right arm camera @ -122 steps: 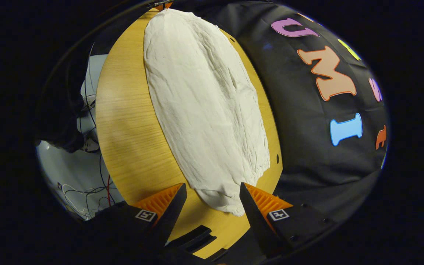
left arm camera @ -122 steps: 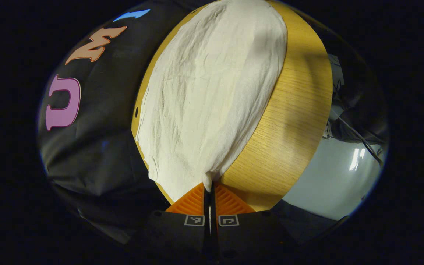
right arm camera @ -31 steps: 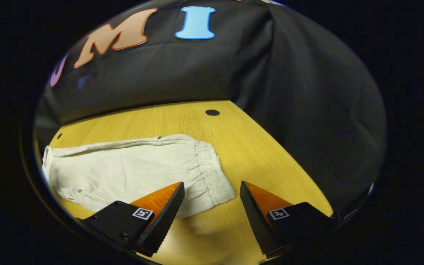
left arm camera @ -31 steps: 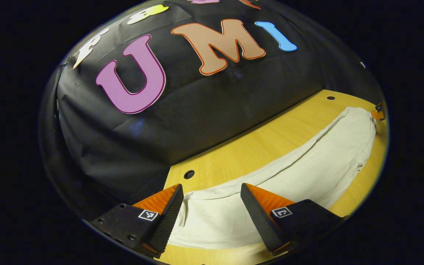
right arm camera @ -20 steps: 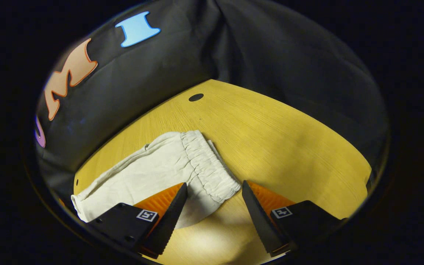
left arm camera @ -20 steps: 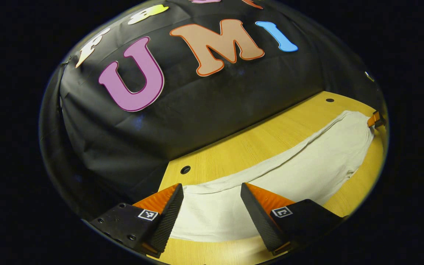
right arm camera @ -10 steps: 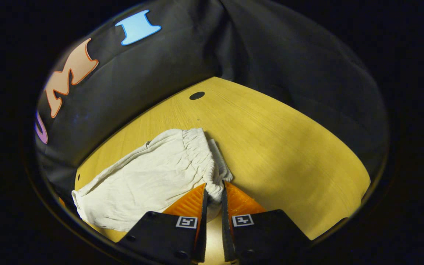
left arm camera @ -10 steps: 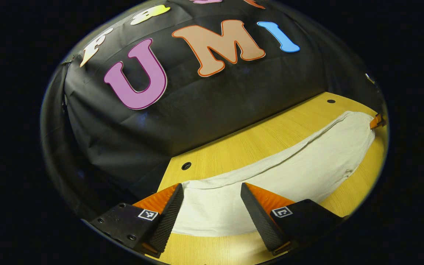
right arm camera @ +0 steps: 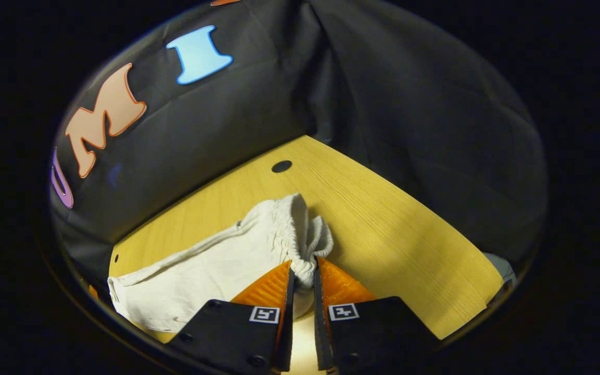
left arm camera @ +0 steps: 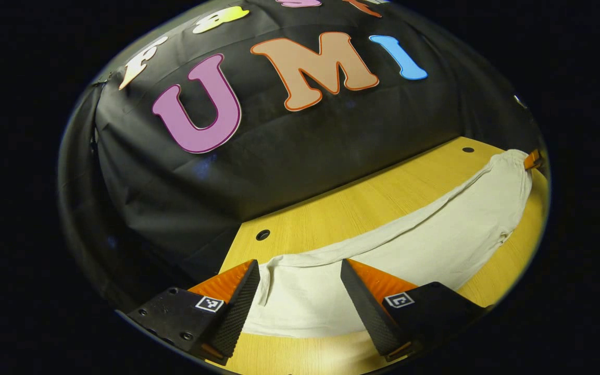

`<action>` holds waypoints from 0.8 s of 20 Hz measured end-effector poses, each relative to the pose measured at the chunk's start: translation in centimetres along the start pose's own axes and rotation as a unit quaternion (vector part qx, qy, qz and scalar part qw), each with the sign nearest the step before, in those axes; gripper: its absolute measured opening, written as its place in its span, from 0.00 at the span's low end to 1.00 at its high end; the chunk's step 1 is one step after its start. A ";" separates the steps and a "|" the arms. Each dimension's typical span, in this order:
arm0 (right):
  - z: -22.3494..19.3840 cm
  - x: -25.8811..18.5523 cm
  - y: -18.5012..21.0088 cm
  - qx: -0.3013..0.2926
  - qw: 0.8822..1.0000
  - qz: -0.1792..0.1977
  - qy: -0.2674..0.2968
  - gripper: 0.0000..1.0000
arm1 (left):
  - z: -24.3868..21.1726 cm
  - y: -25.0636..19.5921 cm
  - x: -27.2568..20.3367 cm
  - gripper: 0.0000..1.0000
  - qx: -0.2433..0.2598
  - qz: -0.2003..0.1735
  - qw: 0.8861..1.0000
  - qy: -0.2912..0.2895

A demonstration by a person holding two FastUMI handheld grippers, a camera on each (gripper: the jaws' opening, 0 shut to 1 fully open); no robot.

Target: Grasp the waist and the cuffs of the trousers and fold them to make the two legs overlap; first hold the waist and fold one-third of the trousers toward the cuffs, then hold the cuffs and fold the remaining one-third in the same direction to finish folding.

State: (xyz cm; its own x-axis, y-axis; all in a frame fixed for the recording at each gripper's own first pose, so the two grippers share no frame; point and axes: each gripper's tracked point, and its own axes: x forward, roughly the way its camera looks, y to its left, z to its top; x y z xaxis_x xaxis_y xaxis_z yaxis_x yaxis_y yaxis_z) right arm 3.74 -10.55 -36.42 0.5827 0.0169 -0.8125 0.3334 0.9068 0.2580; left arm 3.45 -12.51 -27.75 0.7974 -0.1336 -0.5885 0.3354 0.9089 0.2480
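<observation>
- Left gripper view: the left tongs stand wide open with nothing gripped; between the two fingers lies the cuff end of the pale trousers, flat on the wooden worktop; one finger is at the cuff end's edge nearest the wall, the other rests over the cloth.
- From the cuff end the trousers run in a long band across the worktop to the far end, where a small part of the right tongs touches the cloth; how far they are open cannot be told here.
- Two dark round holes sit in the worktop, one just beyond the cuff end, one beyond the far end of the trousers; the black cloth wall stands behind.
- Right gripper view: the right tongs are closed on the gathered waistband; both fingers pinch the elastic edge, which bunches and lifts off the worktop above them.
- From the waistband the rest of the trousers trail away along the worktop; a dark hole lies beyond the waistband, near the wall.
</observation>
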 end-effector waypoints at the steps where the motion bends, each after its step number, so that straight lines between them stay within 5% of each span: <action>1: 0.8 -0.7 0.3 -0.003 1.000 0.009 -0.011 0.20 | -0.3 0.4 0.1 0.95 0.000 -0.002 1.000 0.001; 12: 7.8 -10.7 5.4 -0.090 0.988 0.104 -0.063 0.20 | -4.4 8.4 -1.0 0.95 -0.070 0.022 0.997 0.006; 16: 8.1 -11.3 5.5 -0.119 0.981 0.135 -0.067 0.20 | -6.8 11.3 -2.1 0.96 -0.090 0.040 0.995 0.018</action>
State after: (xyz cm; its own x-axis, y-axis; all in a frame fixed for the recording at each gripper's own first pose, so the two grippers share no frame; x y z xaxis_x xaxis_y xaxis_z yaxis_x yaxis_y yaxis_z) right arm 5.05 -9.16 -21.58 0.7229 0.2288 -0.6520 -0.0196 0.9500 0.3116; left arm 2.18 0.74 -28.98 0.7986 -0.0470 -0.6001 0.1742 0.9723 0.1558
